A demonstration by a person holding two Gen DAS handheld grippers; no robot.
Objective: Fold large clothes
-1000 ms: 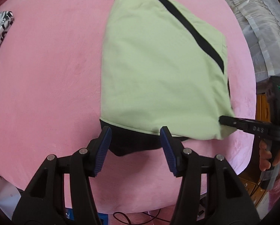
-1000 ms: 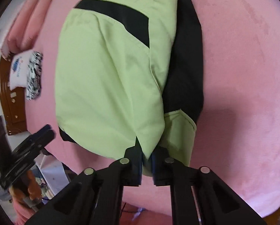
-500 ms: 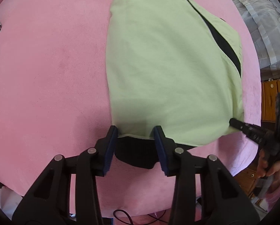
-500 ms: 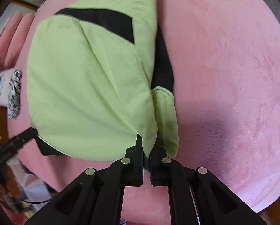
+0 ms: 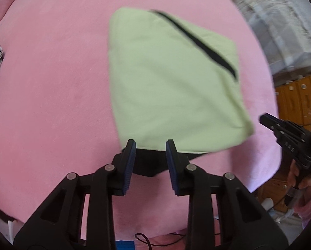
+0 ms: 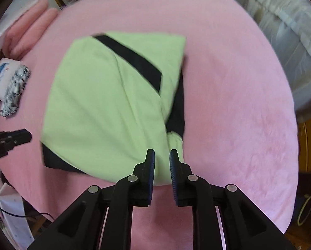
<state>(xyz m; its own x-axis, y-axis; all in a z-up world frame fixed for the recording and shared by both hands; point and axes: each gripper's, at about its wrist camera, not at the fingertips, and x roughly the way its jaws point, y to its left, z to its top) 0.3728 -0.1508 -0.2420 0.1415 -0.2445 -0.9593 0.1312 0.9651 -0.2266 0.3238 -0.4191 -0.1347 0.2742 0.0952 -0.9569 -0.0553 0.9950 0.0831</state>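
Folded lime-green cotton garment with a black stripe [image 5: 172, 87] lies square on the plush pink bedspread [image 5: 51, 83]; left gripper [image 5: 151, 145] and right gripper [image 6: 162, 155] gape empty at its near edge.

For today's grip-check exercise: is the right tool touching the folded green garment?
Apart. In the left wrist view the right tool sits off the green garment's corner, with pink bedcover showing between them.

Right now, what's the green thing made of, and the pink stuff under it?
The green garment looks like thin woven cloth, matte, with soft creases and black fabric panels. The pink bed cover looks like plush fleece or velvet: fuzzy, with mottled light and dark patches. Both are guesses from looks.
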